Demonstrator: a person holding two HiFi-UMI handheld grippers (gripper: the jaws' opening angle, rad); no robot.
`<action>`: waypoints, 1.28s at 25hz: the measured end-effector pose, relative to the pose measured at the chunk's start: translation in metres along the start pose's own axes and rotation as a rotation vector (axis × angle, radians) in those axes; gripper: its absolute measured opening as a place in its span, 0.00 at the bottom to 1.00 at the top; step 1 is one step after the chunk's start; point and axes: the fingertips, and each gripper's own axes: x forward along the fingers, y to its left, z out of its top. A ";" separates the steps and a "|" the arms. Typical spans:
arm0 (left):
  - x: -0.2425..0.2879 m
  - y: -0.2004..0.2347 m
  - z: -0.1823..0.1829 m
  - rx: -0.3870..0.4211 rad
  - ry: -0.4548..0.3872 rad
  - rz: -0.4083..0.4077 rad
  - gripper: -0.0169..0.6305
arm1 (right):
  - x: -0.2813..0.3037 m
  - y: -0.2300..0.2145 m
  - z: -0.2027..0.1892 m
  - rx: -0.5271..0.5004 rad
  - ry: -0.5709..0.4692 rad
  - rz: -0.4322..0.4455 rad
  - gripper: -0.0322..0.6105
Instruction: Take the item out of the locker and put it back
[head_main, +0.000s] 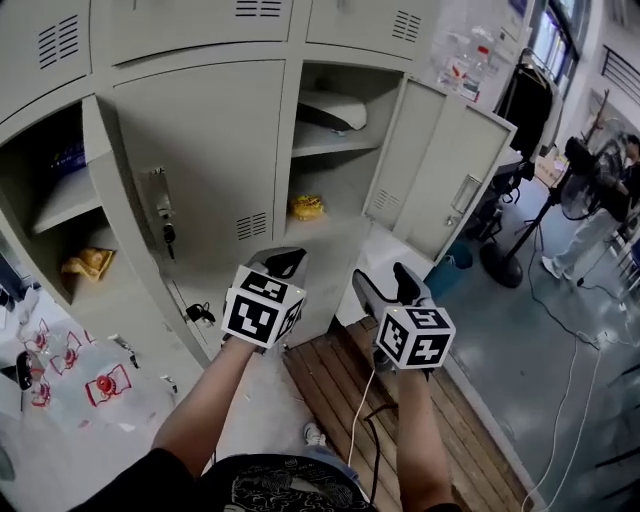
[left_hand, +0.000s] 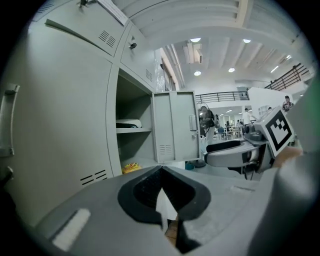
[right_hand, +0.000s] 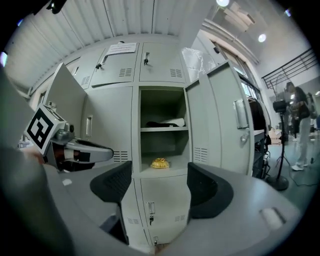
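Observation:
A small yellow packet (head_main: 306, 207) lies on the lower floor of the open grey locker (head_main: 330, 140); it also shows as the yellow packet (left_hand: 131, 167) and the yellow packet (right_hand: 160, 163). A white bundle (head_main: 335, 110) rests on the shelf above it. My left gripper (head_main: 285, 262) hovers in front of the locker, below the packet, its jaws shut on nothing (left_hand: 161, 172). Beside it on the right, my right gripper (head_main: 385, 285) is open and empty, and the packet shows far off between its pads (right_hand: 160, 187).
The locker's door (head_main: 445, 170) swings out to the right. A second open locker at the left holds another yellow packet (head_main: 90, 262). Keys (head_main: 166, 228) hang on a door. A wooden pallet (head_main: 340, 380) lies below. A standing fan (head_main: 580, 190) and a person (head_main: 600, 225) are at the right.

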 end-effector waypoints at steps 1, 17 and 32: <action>0.002 0.007 0.000 -0.002 0.003 0.025 0.03 | 0.011 0.000 0.002 -0.003 0.001 0.025 0.60; 0.053 0.067 -0.004 -0.061 0.078 0.295 0.03 | 0.159 -0.028 -0.008 -0.037 0.083 0.314 0.56; 0.060 0.107 -0.024 -0.131 0.118 0.483 0.03 | 0.248 -0.027 -0.034 -0.071 0.140 0.439 0.54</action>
